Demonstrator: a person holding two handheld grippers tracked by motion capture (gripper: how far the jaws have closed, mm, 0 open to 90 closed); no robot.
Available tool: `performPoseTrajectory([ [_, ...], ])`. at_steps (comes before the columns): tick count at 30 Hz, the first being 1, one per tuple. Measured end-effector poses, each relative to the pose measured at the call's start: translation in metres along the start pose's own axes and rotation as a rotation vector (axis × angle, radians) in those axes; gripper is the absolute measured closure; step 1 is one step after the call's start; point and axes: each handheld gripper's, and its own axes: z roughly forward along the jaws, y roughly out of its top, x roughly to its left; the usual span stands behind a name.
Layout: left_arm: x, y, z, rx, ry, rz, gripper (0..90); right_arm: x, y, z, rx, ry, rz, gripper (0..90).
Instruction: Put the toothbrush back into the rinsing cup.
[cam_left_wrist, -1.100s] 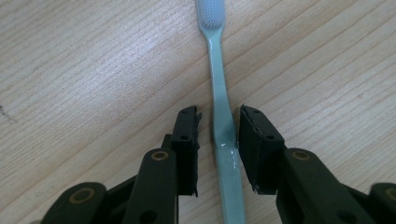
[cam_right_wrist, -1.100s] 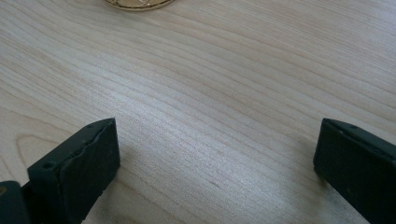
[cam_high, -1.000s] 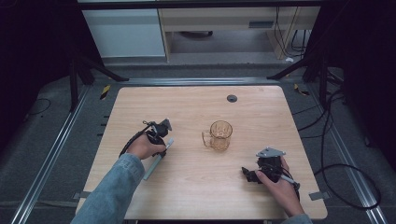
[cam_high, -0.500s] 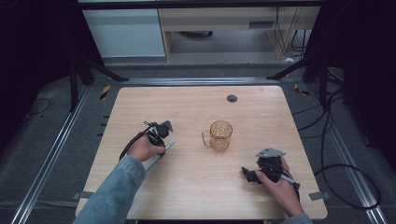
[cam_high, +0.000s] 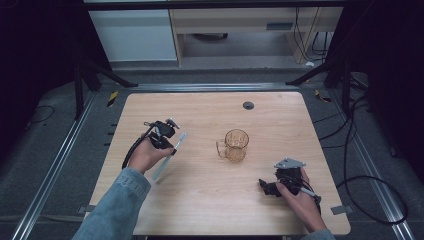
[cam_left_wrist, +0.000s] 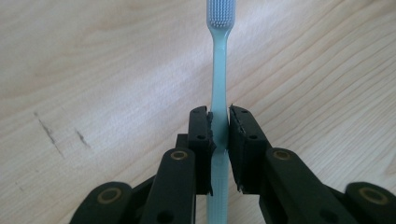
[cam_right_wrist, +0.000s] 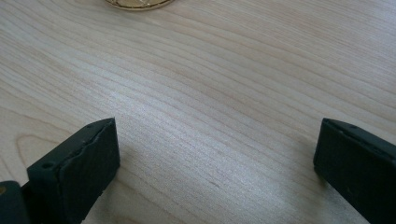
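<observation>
Toothbrush (cam_left_wrist: 219, 70) sits pinched between the jaws of the left gripper (cam_left_wrist: 219, 122), which press on its pale blue-green handle from both sides; the bristled head points away from the camera, over bare wood. In the high view the same brush (cam_high: 169, 156) slants across the left part of the table (cam_high: 200, 107), head toward the far side and tail toward the person's sleeve (cam_high: 117, 207), and whether it touches the wood is hard to tell from there. The left hand (cam_high: 145, 155) grips the left gripper (cam_high: 162, 134) near the table's left edge.

An amber glass mug (cam_high: 235, 145) stands upright near the middle (handle toward the left), well apart from both grippers. The right gripper (cam_high: 267, 187) rests low near the right front corner, held by the right hand (cam_high: 300, 197). Its jaws stand spread wide with only wood between them, and the mug's base (cam_right_wrist: 138, 3) shows at the top edge of its own view.
</observation>
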Motion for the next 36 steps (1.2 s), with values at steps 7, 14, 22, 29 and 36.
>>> performPoseTrajectory([
  [7, -0.01, 0.007, -0.011, -0.13, -0.019, 0.024, 78.8, 0.0, 0.0, 0.0, 0.0, 0.0, 0.001, 0.6],
  [14, -0.021, 0.012, -0.014, -0.222, -0.04, 0.05, 78.8, 0.0, -0.001, -0.001, 0.002, -0.006, 0.003, 0.5],
  [22, -0.019, 0.014, -0.016, -0.25, -0.063, 0.051, 78.8, 0.0, -0.004, -0.004, 0.003, -0.014, 0.001, 0.9],
  [29, -0.023, 0.014, -0.02, -0.315, -0.043, 0.065, 78.8, 0.0, -0.004, -0.004, 0.001, 0.007, -0.015, 0.6],
  [36, -0.034, 0.017, -0.023, -0.365, -0.036, 0.074, 78.9, 0.001, -0.004, -0.004, 0.004, 0.011, -0.013, 0.6],
])
